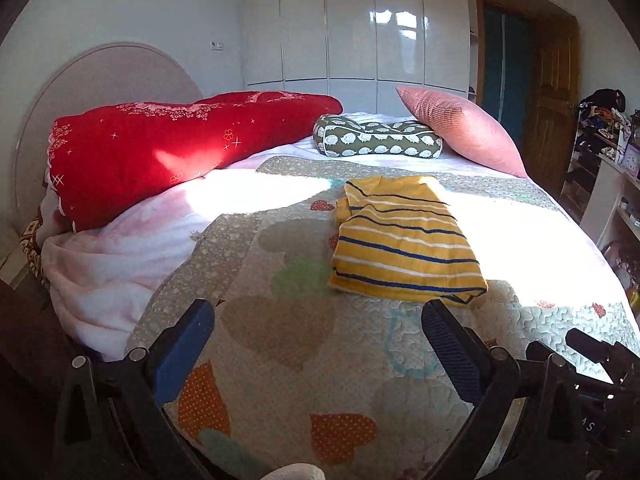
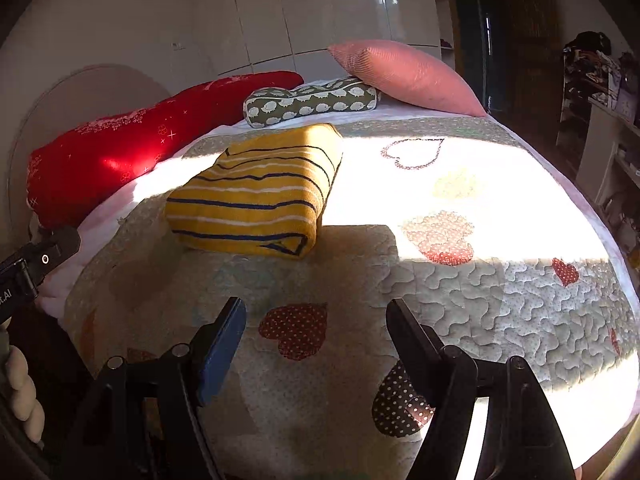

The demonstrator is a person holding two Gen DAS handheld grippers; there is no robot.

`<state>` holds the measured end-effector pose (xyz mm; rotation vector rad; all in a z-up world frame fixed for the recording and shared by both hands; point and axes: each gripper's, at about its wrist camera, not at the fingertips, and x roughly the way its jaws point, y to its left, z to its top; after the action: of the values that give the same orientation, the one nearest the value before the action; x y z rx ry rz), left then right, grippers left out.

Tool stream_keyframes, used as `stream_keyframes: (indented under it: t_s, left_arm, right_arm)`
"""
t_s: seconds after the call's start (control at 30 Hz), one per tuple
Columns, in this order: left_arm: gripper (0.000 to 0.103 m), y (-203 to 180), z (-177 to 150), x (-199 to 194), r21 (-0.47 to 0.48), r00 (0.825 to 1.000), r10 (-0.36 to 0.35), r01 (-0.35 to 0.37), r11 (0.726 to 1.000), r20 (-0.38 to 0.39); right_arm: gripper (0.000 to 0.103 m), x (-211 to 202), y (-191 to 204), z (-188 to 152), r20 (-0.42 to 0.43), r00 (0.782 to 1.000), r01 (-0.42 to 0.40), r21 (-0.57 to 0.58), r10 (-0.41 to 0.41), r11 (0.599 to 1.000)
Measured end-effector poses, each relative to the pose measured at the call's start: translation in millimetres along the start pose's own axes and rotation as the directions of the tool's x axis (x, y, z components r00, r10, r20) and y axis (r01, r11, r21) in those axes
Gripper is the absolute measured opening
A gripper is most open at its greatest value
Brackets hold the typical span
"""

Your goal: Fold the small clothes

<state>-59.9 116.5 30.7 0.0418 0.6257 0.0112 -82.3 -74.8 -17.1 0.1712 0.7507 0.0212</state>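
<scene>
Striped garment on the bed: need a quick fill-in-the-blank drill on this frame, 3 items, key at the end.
1. The striped garment lies on the heart-patterned quilt already ____.
2. The left gripper and right gripper both stand ____, holding nothing.
3. Behind the garment, the sheep-print cushion lies between the red duvet and the ____ pillow.

Missing words: folded; open; pink

a yellow knit top (image 1: 404,240) (image 2: 260,192) with thin blue and white stripes lies folded into a thick, neat rectangle, flat on the quilt (image 1: 304,360) (image 2: 460,304), half in bright sunlight, half in shade, its folded edge toward the cameras.
</scene>
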Motion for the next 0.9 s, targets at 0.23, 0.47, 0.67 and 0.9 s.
stream_keyframes:
  t_s: [0.23, 0.47, 0.67, 0.9]
  left_arm:
    - [0.103, -5, -10, 9, 0.024, 0.998, -0.025, 0.027, 0.999, -0.054]
    - [0.103, -2, -17, 17, 0.019, 0.995, -0.028, 0.03, 0.999, -0.098]
    - [0.103, -3, -17, 18, 0.023, 0.994, -0.032, 0.034, 0.999, -0.102]
    - [0.103, -3, -19, 23, 0.015, 0.99, -0.041, 0.044, 0.999, -0.134]
  right_arm:
    - [0.077, 16, 11, -8, -0.057, 0.998, -0.002, -0.017, 0.001, 1.0]
    - [0.077, 22, 17, -12, -0.084, 0.996, -0.007, -0.025, 0.005, 1.0]
    - [0.077, 25, 20, -13, -0.096, 0.995, -0.011, -0.029, 0.008, 1.0]
    - [0.077, 26, 18, -12, -0.102, 0.995, -0.006, -0.013, 0.004, 1.0]
